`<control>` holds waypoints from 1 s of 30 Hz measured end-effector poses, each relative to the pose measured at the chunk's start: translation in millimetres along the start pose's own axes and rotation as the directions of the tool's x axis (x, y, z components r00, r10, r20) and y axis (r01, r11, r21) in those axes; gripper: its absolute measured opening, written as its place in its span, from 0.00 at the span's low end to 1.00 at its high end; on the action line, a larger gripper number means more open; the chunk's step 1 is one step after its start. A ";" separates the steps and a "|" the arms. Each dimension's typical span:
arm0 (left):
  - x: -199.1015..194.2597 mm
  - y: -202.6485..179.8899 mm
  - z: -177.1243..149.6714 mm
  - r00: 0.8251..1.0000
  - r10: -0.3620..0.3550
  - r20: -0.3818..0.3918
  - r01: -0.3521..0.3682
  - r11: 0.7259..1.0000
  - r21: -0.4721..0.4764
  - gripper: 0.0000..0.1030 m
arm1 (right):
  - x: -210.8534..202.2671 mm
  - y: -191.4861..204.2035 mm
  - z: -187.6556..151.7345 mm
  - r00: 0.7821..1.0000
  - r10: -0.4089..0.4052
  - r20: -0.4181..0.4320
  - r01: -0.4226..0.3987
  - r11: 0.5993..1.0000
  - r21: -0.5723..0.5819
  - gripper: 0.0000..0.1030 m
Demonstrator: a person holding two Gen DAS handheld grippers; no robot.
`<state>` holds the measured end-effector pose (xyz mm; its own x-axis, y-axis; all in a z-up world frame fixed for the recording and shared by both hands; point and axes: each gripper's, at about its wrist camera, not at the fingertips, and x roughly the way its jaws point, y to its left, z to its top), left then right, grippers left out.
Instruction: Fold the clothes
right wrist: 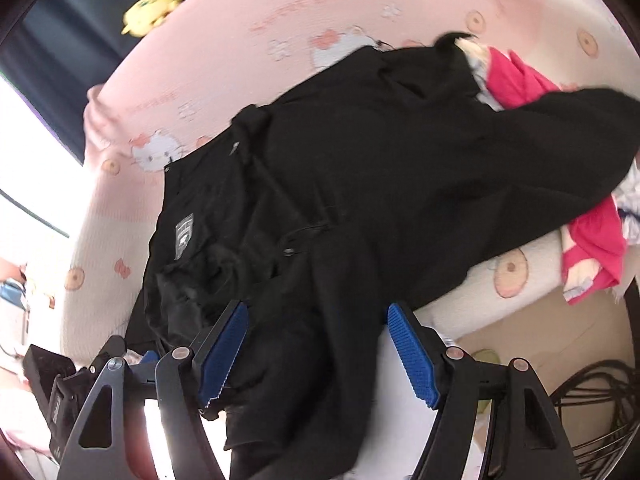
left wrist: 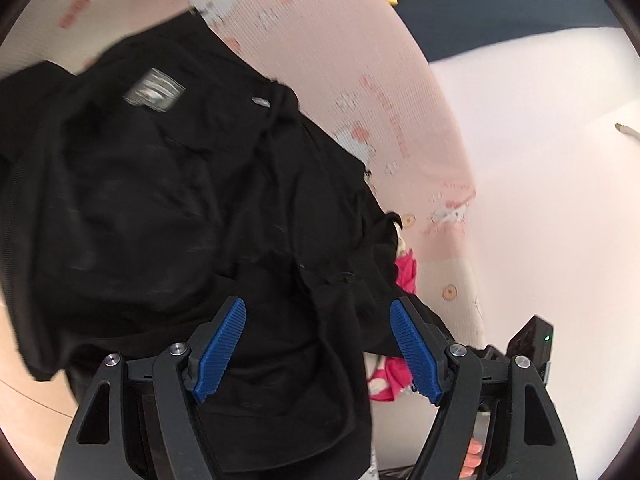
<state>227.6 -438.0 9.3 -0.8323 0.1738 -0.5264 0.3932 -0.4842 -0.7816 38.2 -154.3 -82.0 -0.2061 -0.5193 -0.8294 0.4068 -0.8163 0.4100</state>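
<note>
- Both sets of jaws stand wide and empty: the left gripper [left wrist: 318, 350] has black cloth behind its blue pads but nothing pinched, and the right gripper [right wrist: 318, 354] is the same, pads clear of the fabric.
- Biggest thing in play is the bed [right wrist: 224, 80], covered in a pink sheet printed with cartoon cats and bows, filling most of both views.
- Sprawled across it is the black garment [right wrist: 380, 160], crumpled and rumpled, part of it draping over the near edge of the bed towards the grippers.
- Looks like a jacket or top, though the blur makes the cut hard to call; a pale label [left wrist: 154, 90] shows on the chest area in the left view.
- Tucked under and beside the black piece is a pink garment [right wrist: 520, 80], poking out at the far corner and again lower down on the right.
- A yellow plush toy [right wrist: 150, 10] sits at the far rim of the bed, well apart from the clothes.
- Step in hand, by my reading: no grip on anything, the black piece not yet laid flat, so the fold proper has barely begun.
- Next move calls for each gripper to find an edge or corner of the black garment, pinch one layer only, and spread it flat on the sheet, keeping the pink one out of the bite.
</note>
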 end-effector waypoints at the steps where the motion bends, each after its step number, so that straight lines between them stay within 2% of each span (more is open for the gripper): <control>1: 8.2 -4.3 1.8 1.000 -0.005 -0.017 0.005 1.000 0.003 0.71 | 0.5 -7.7 1.7 1.000 0.009 -0.009 -0.009 1.000 0.015 0.70; 6: 43.1 -21.6 8.0 0.996 0.007 -0.087 -0.003 0.999 0.038 0.71 | 9.9 -34.7 6.1 0.998 0.037 -0.041 -0.034 0.996 0.085 0.70; 10: 70.6 -22.2 13.0 0.990 0.033 -0.139 -0.027 0.999 0.045 0.71 | 34.2 -46.6 11.6 0.994 0.068 -0.086 -0.056 0.989 0.137 0.70; 14: 99.5 -18.8 17.3 0.976 0.090 -0.199 -0.081 0.995 0.051 0.71 | 62.2 -59.9 13.5 0.983 0.125 -0.134 -0.092 0.970 0.226 0.70; 19: 127.2 -19.1 16.8 0.954 0.157 -0.255 -0.134 0.985 0.105 0.71 | 80.3 -65.8 13.5 0.987 0.109 -0.121 -0.077 0.966 0.246 0.70; 23: 147.5 -21.0 9.2 0.928 0.250 -0.277 -0.210 0.964 0.164 0.71 | 93.5 -67.4 15.3 0.987 0.111 -0.120 -0.077 0.964 0.256 0.70; 28: 158.2 -29.1 -0.5 0.927 0.288 -0.238 -0.244 0.949 0.197 0.71 | 98.3 -71.0 14.2 0.984 0.149 -0.098 -0.116 0.952 0.285 0.70; 30: 161.2 -31.6 -2.0 0.926 0.285 -0.246 -0.241 0.951 0.195 0.71 | 100.5 -67.9 14.5 0.982 0.157 -0.108 -0.124 0.957 0.263 0.70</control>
<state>81.8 -392.9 -51.5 -0.5630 0.2336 -0.7927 0.4982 -0.6694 -0.5511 -23.1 -154.8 -187.7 -0.0428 -0.6104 -0.7909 0.1803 -0.7834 0.5948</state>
